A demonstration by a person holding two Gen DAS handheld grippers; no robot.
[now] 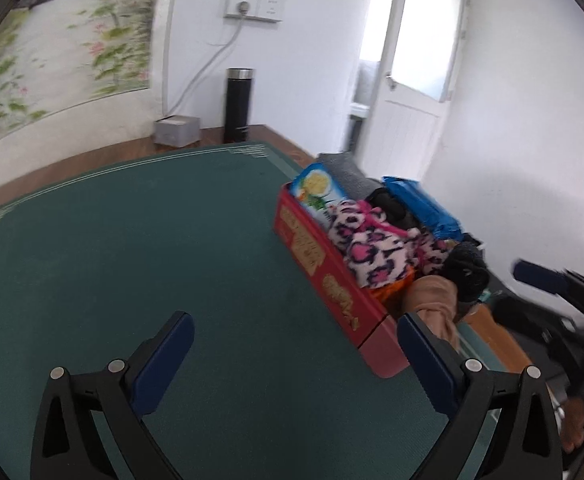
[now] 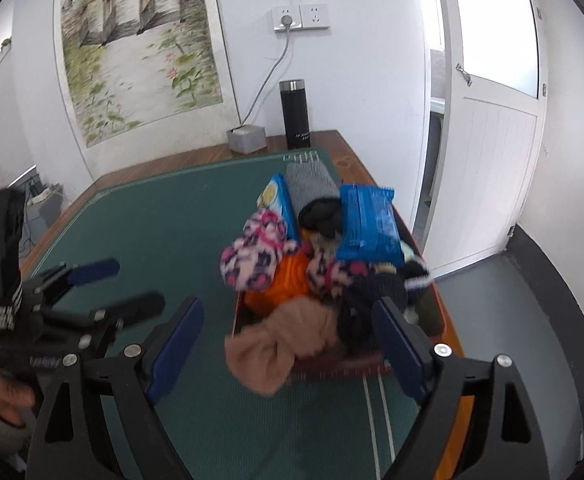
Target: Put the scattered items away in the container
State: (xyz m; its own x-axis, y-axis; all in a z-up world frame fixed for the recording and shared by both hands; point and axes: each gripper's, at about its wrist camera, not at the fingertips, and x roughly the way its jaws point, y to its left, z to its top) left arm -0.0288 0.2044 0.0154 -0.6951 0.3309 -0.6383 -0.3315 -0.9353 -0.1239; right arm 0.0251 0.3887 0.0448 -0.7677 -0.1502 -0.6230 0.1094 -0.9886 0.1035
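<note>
A wooden table (image 2: 344, 152) carries a green mat (image 2: 163, 216), red container (image 1: 324, 280), flask (image 2: 295, 114).

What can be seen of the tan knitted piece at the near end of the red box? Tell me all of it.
The tan knitted piece looks like soft, ribbed fabric, bunched and knotted into a bow-like shape. It lies at the near end of the red box, spilling over the rim onto the green mat. A dark fuzzy item presses against its right side and an orange item sits just behind it. Neither tool touches it. Motion blur hides finer detail.
</note>
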